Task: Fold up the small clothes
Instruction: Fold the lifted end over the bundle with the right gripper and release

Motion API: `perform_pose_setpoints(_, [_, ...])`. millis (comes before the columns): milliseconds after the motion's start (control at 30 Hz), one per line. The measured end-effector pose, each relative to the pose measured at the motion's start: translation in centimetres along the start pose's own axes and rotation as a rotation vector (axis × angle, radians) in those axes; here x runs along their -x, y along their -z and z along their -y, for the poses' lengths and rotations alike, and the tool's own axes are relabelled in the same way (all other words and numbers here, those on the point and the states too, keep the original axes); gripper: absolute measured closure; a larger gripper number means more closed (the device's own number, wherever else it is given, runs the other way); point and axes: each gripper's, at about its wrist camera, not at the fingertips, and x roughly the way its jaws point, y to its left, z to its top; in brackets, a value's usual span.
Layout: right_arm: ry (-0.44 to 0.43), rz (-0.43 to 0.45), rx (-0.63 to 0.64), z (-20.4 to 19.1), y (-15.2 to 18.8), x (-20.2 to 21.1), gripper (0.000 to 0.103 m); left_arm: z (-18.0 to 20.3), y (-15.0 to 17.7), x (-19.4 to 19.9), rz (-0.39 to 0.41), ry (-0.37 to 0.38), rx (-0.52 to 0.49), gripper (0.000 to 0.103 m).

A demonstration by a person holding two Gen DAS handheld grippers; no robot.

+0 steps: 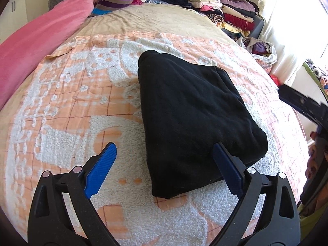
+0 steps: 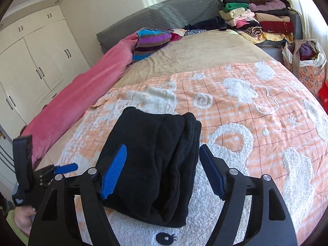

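A black garment (image 1: 194, 112) lies folded into a thick block on the orange-and-white fleece blanket (image 1: 71, 102) that covers the bed. My left gripper (image 1: 165, 145) hangs open over the garment's near left edge, with its blue pads (image 1: 102, 164) wide apart and nothing pinched. In the right wrist view the same black garment (image 2: 155, 164) shows its stacked folded layers on the right side. My right gripper (image 2: 163, 146) stands open just above its near end, jaws straddling the cloth without pressing it. The left gripper's blue finger (image 2: 65, 167) shows at the left edge.
A rolled pink blanket (image 2: 82, 94) runs along the bed's left side, ending at a striped cushion (image 2: 151, 41). Stacks of folded clothes (image 2: 262, 22) fill the far right corner, with a flowered bag (image 2: 307, 65) of clothes beside the bed. White wardrobes (image 2: 37, 61) line the left wall.
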Motion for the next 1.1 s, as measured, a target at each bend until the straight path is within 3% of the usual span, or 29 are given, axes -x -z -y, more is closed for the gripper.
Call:
perform_pose_setpoints(233, [-0.031,-0.123,-0.007,-0.5,2.6,-2.0,0.031,-0.8,1.0,-1.7,-0.045,-0.024,0.023,0.015])
perform_pose_setpoints(333, [0.004,-0.184,-0.002,-0.6,3.9,-4.1,0.032,-0.6,1.5,-2.6,-0.069,-0.024,0.013,0.015])
perform_pose_setpoints(400, [-0.021,-0.225,0.027,-0.7,4.9,-5.3,0.059,-0.4,1.8,-3.0,-0.079,-0.021,0.007,0.015])
perform_pose_setpoints(433, [-0.046,-0.243,0.026,-0.7,5.1,-5.7,0.081,-0.3,2.0,-3.2,-0.085,-0.018,0.008,0.015])
perform_pose_setpoints(633, [-0.017,-0.195,0.102,-2.0,4.3,-2.5,0.082,0.2,2.2,-2.5,-0.079,0.007,-0.018,0.015])
perform_pose_setpoints(733, [0.057,-0.250,0.138,-1.7,5.3,-3.7,0.082,0.0,2.3,-2.6,-0.084,0.007,-0.007,0.015])
perform_pose_setpoints(800, [0.053,-0.277,0.099,-0.9,5.8,-4.7,0.082,0.1,2.4,-2.6,-0.088,0.009,-0.005,0.015])
perform_pose_setpoints(900, [0.040,-0.264,0.082,-0.5,5.7,-4.3,0.078,0.3,2.5,-2.4,-0.085,-0.001,-0.016,0.015])
perform_pose_setpoints(967, [0.028,-0.249,0.064,-0.4,5.4,-3.9,0.069,0.3,2.3,-2.2,-0.081,0.005,-0.010,0.015])
perform_pose_setpoints(1100, [0.021,-0.204,0.058,-0.4,4.5,-2.8,0.064,0.3,2.0,-1.4,-0.063,0.003,-0.012,0.015])
